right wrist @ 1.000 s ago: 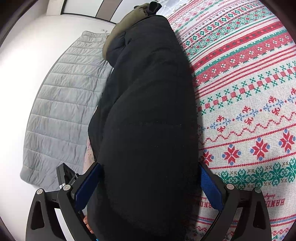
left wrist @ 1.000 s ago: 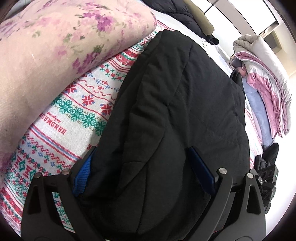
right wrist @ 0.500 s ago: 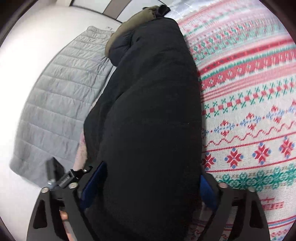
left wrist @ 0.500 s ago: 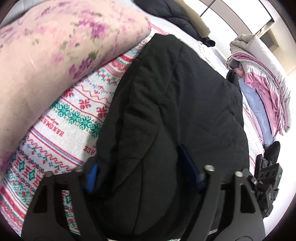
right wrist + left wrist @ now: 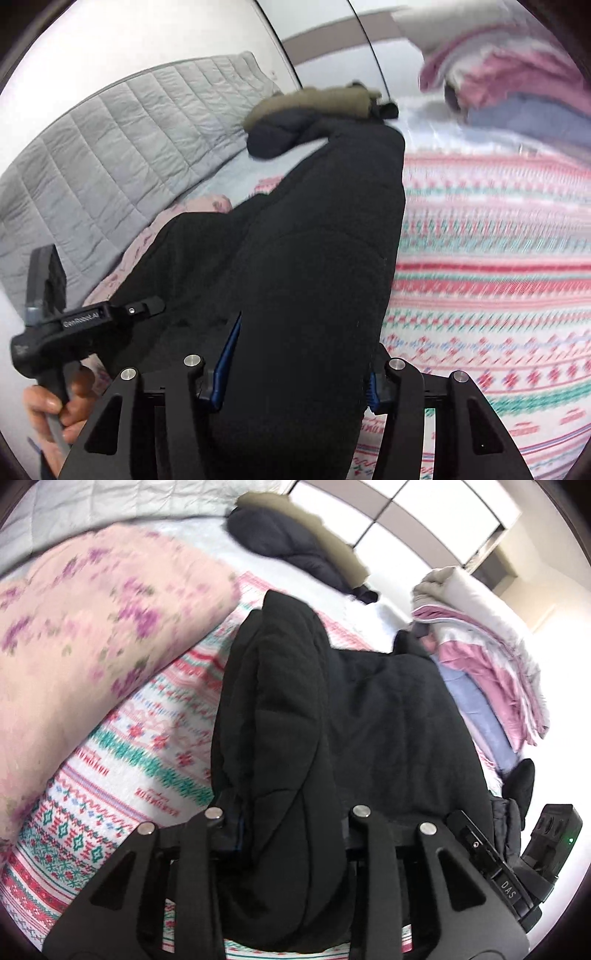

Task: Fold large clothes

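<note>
A large black quilted coat (image 5: 369, 709) lies on a bed covered by a red, green and white patterned blanket (image 5: 147, 746). My left gripper (image 5: 288, 812) is shut on a thick fold of the coat, which bulges up between its jaws. My right gripper (image 5: 299, 354) is shut on another bunched fold of the same coat (image 5: 295, 240); a blue pad (image 5: 227, 354) shows at the fold's left side. The coat's olive fur-trimmed hood (image 5: 314, 103) lies at the far end. The fingertips of both grippers are hidden in fabric.
A pink floral pillow (image 5: 92, 627) lies left of the coat. A stack of folded pink, white and lilac bedding (image 5: 491, 653) sits at the right. A grey quilted headboard (image 5: 110, 147) is behind. The other handheld gripper and a hand (image 5: 55, 369) show at lower left.
Both grippers have closed from wide open onto folds of the coat and lifted it. The coat has bunched up and both views have tilted towards the far end of the bed.
</note>
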Motion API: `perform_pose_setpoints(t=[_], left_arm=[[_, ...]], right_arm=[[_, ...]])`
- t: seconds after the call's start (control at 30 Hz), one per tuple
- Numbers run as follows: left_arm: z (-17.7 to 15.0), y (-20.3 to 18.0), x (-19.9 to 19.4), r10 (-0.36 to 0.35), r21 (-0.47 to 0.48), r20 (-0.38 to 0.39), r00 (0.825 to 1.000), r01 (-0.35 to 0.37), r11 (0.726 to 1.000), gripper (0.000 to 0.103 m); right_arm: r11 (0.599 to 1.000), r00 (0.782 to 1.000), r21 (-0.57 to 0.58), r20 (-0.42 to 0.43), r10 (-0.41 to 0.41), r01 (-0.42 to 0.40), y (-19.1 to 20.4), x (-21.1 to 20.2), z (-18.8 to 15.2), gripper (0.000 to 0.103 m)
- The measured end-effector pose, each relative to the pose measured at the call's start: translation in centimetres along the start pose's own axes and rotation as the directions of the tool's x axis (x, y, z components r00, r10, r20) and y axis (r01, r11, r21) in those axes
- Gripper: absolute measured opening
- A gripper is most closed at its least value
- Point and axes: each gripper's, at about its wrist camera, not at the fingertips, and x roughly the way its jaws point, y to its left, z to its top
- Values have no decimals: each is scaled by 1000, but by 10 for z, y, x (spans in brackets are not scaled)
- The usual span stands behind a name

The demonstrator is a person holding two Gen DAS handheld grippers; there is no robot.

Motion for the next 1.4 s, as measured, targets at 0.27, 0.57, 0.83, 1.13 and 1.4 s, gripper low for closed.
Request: perform_pose_setpoints(t=[0.27, 0.57, 0.83, 1.13, 1.4], left_arm=[[26, -11, -35, -109, 29, 17, 994, 108, 994, 32], [106, 2, -189, -80, 195, 240, 967, 33, 980, 32], [159, 135, -246, 131, 128, 293, 947, -174, 976, 37], [129, 369, -134, 223, -311, 46, 974, -198, 930, 51], [134, 353, -173, 351, -296, 108, 930, -307, 904, 51]], right_arm=[[978, 982, -169, 164, -91, 119, 65, -53, 9, 50], [981, 921, -192, 382, 73, 2, 172, -106, 45, 49], [931, 862, -25, 369, 347, -364, 268, -44, 12, 49], [864, 886, 232, -17, 463, -447, 264, 105, -83, 70], [838, 853, 262, -90, 515, -478, 209, 92, -67, 72]])
